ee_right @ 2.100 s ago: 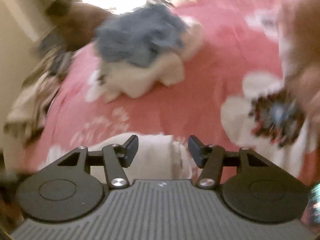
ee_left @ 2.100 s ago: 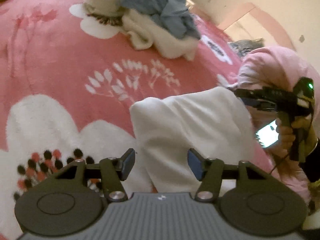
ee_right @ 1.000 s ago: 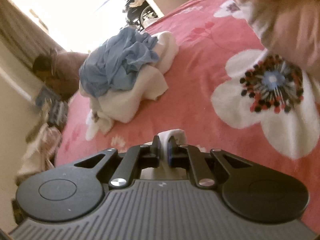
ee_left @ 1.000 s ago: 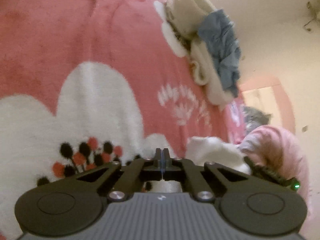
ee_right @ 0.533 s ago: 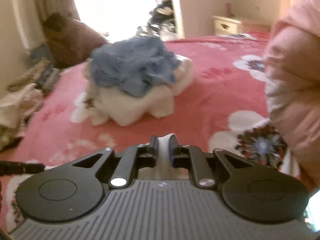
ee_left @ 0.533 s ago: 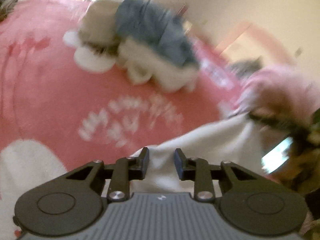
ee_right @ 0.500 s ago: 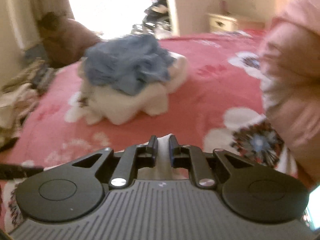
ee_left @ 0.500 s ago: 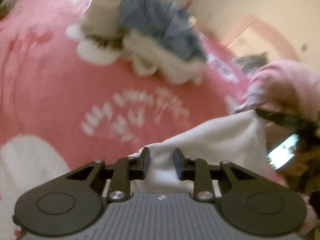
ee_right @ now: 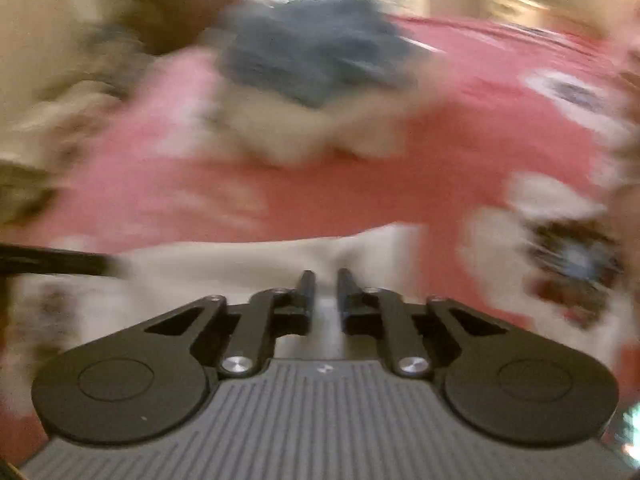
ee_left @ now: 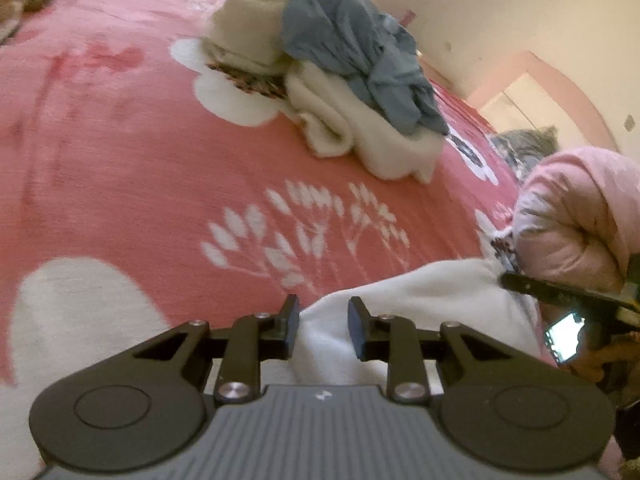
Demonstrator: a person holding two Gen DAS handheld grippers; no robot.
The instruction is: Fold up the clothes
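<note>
A white garment [ee_left: 420, 300] lies on the pink flowered blanket [ee_left: 120, 160], close in front of me. My left gripper [ee_left: 324, 324] hangs over its near edge. Its jaws are opening, and the cloth lies between and under the fingers without being pinched. My right gripper [ee_right: 323, 280] is closing tight on a fold of the white garment [ee_right: 240, 272]. The left wrist view shows it as a black bar [ee_left: 560, 292] at the garment's far right corner. The right wrist view is badly blurred.
A heap of cream and blue clothes [ee_left: 340, 80] sits farther back on the bed, and the right wrist view shows it as a blurred heap [ee_right: 312, 60]. A person's pink sleeve [ee_left: 580, 216] is at the right, above a lit phone screen [ee_left: 564, 336]. Cream walls stand behind.
My left gripper went from shut to open, letting go of the white cloth, and its view rolled level. The right gripper stays pinched on the cloth while its view swings and blurs.
</note>
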